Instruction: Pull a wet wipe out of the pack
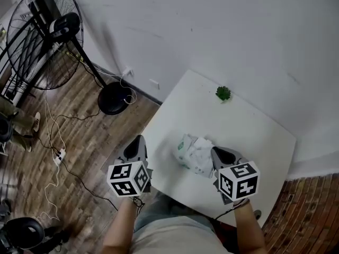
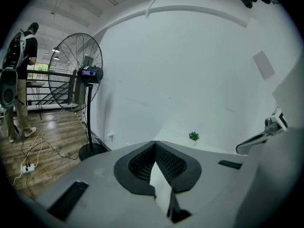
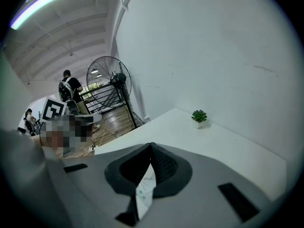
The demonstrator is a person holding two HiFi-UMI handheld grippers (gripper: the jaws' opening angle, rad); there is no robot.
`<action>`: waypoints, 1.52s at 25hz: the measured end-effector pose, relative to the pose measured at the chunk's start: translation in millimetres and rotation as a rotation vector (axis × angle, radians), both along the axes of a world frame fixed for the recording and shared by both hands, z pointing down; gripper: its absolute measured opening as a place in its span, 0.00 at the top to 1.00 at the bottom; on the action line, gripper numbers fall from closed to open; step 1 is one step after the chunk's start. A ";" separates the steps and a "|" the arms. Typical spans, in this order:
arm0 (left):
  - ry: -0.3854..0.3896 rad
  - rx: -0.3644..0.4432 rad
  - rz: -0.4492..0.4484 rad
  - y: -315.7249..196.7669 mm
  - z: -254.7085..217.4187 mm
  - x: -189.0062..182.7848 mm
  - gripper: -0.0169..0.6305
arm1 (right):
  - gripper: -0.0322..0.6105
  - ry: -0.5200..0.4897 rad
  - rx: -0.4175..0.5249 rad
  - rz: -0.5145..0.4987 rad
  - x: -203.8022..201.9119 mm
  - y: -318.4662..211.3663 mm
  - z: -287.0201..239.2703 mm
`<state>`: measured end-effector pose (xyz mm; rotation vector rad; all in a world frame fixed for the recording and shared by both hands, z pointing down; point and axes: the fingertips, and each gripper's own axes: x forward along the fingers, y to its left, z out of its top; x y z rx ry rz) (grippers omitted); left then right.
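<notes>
Pack (image 1: pixel 184 152) — near table's (image 1: pixel 254 131) front edge

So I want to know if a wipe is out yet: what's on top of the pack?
A crumpled white wipe sits on top of the pack, beside the right gripper. It covers that part of the pack, so whether it's fully free can't be seen.

white table (image 1: pixel 254 126), green plant (image 1: pixel 223 93), white-and-green wipe pack (image 1: pixel 185 151), black fan (image 1: pixel 45 36), brown wood-grain floor (image 1: pixel 79 147), white wall (image 1: pixel 212 25)
</notes>
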<state>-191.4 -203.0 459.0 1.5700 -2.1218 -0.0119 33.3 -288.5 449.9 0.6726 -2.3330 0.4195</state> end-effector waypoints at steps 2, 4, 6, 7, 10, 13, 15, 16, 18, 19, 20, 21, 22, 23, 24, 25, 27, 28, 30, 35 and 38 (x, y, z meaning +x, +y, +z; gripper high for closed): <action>-0.004 0.006 0.003 -2.0 -3.0 -0.2 0.97 | 0.95 -0.008 0.002 0.000 -0.4 0.3 -3.0; -0.007 0.011 0.006 -4.3 -6.1 0.2 0.97 | 0.95 -0.018 0.006 0.002 -0.8 0.2 -6.8; -0.010 0.015 0.011 -6.7 -8.9 1.1 0.97 | 0.95 -0.031 0.013 0.004 -1.3 0.0 -11.9; -0.011 0.016 0.014 -7.8 -10.1 1.7 0.97 | 0.95 -0.038 0.017 0.007 -1.5 -0.1 -14.8; -0.017 0.020 0.027 -9.7 -13.0 4.3 0.97 | 0.95 -0.064 0.034 0.016 -1.4 0.2 -24.3; -0.023 0.021 0.044 -13.2 -14.9 7.4 0.97 | 0.95 -0.092 0.042 0.027 -1.1 -1.0 -32.9; -0.029 0.022 0.056 -17.0 -15.7 9.0 0.97 | 0.95 -0.112 0.044 0.037 -0.4 -2.8 -38.1; -0.032 0.023 0.063 -19.0 -16.5 9.9 0.97 | 0.95 -0.122 0.048 0.043 0.6 -3.8 -41.0; -0.039 0.027 0.078 -23.0 -20.1 12.0 0.97 | 0.95 -0.137 0.060 0.057 3.6 -5.6 -47.9; -0.043 0.030 0.087 -25.1 -22.8 13.1 0.97 | 0.95 -0.144 0.068 0.065 5.4 -6.4 -51.8; -0.047 0.035 0.096 -27.6 -25.9 14.3 0.97 | 0.95 -0.151 0.076 0.075 7.3 -7.4 -55.7; -0.052 0.040 0.107 -30.4 -29.0 15.7 0.97 | 0.95 -0.158 0.085 0.085 9.6 -8.5 -59.5; -0.057 0.046 0.117 -33.4 -32.0 17.4 0.97 | 0.95 -0.166 0.094 0.096 12.3 -9.7 -63.3; -0.062 0.052 0.128 -36.8 -35.0 19.5 0.97 | 0.95 -0.175 0.105 0.108 15.6 -11.2 -67.3; -0.067 0.058 0.139 -40.3 -38.0 22.0 0.97 | 0.95 -0.187 0.119 0.120 19.4 -13.0 -72.0; -0.072 0.064 0.150 -44.2 -41.1 24.4 0.97 | 0.95 -0.200 0.135 0.134 23.6 -15.2 -77.5; -0.080 0.078 0.171 -52.5 -47.9 29.0 0.97 | 0.95 -0.229 0.178 0.165 33.2 -20.5 -91.0; -0.084 0.085 0.181 -56.9 -51.7 31.2 0.97 | 0.95 -0.241 0.204 0.183 38.9 -23.3 -98.6; -0.090 0.102 0.203 -66.4 -59.7 36.0 0.97 | 0.95 -0.256 0.262 0.224 52.5 -29.0 -114.3; -0.098 0.146 0.257 -91.1 -79.7 51.6 0.97 | 0.95 -0.270 0.390 0.353 96.0 -40.9 -143.8; -0.100 0.168 0.294 -104.3 -89.8 63.7 0.97 | 0.95 -0.277 0.432 0.445 126.1 -45.3 -150.9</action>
